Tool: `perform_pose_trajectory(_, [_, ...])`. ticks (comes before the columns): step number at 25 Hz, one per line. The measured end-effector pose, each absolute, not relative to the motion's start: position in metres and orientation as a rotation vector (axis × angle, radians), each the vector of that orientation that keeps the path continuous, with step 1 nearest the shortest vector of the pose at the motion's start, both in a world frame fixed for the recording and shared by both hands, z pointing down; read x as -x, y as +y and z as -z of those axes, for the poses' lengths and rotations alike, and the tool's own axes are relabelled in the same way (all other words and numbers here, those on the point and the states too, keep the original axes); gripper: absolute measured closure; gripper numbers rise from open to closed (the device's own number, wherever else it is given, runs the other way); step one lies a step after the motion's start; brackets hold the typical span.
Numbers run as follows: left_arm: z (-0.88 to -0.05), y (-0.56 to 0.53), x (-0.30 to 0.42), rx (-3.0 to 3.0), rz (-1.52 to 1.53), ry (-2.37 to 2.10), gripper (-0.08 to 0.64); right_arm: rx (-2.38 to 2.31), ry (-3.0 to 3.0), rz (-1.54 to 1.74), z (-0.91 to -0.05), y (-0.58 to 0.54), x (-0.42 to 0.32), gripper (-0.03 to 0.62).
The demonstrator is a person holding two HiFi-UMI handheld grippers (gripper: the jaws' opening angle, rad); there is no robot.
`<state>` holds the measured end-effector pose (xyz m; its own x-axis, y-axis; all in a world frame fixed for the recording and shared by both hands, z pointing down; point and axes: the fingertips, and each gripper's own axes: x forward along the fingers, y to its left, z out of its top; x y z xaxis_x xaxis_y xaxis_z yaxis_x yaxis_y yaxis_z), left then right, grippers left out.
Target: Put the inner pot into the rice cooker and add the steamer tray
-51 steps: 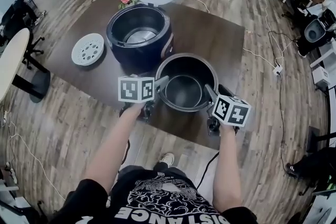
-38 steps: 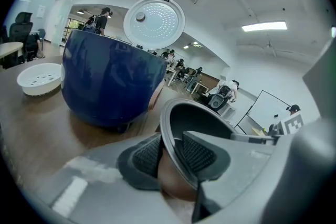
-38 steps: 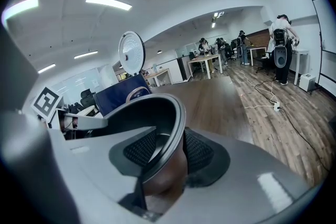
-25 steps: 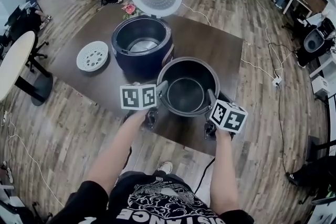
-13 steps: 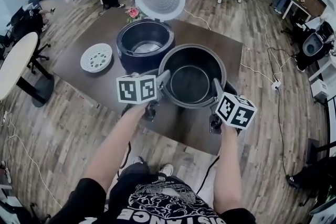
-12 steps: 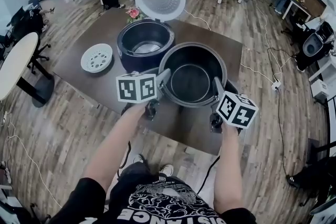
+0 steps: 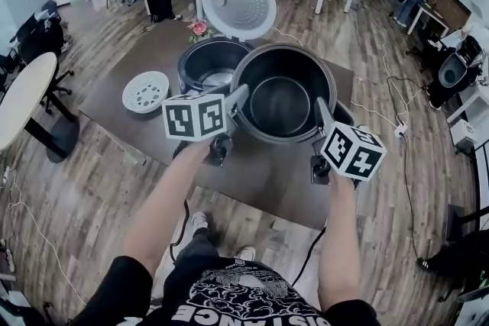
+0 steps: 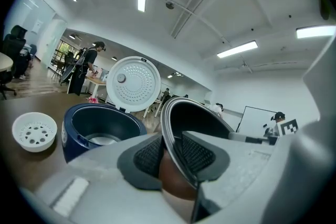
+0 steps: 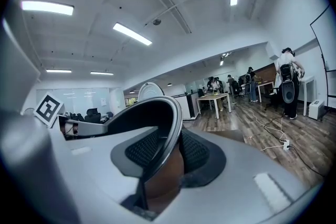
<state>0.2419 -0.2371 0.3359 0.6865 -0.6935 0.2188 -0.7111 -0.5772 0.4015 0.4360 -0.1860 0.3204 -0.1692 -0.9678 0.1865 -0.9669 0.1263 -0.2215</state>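
Observation:
The dark metal inner pot [image 7: 281, 104] hangs in the air above the table, held by both grippers at opposite sides of its rim. My left gripper [image 7: 236, 98] is shut on the left rim [image 8: 169, 139]. My right gripper [image 7: 319, 112] is shut on the right rim [image 9: 169, 145]. Just behind and left of the pot stands the dark blue rice cooker [image 7: 208, 66], its white lid [image 7: 238, 4] standing up open. The cooker [image 8: 97, 131] is empty inside. A white perforated steamer tray [image 7: 146, 91] lies on the table to the cooker's left, and the left gripper view shows the tray [image 8: 34, 131] at far left.
The brown table [image 7: 252, 164] carries a small pink flower [image 7: 199, 29] behind the cooker. A round white table [image 7: 19, 99] and office chairs stand at the left. Cables run across the wooden floor at the right. People stand by desks at the back.
Both grippers have lifted the inner pot off the table and carried it up and toward the cooker. The pot now overlaps the cooker's right side in the head view.

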Motion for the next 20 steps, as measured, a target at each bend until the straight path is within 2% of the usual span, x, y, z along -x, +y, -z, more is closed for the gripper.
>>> perform_pose_trajectory(14, [-0.276, -0.292, -0.185, -2.530, 0.039, -1.108, 0.451, 1.990, 2.330, 0.306, -0.265, -0.235, -0.376, 0.462])
perform_pose_trajectory(20, [-0.274, -0.324, -0.146, -2.523, 0.063, -1.106, 0.451, 1.982, 2.350, 0.285, -0.259, -0.267, -0.337, 0.460])
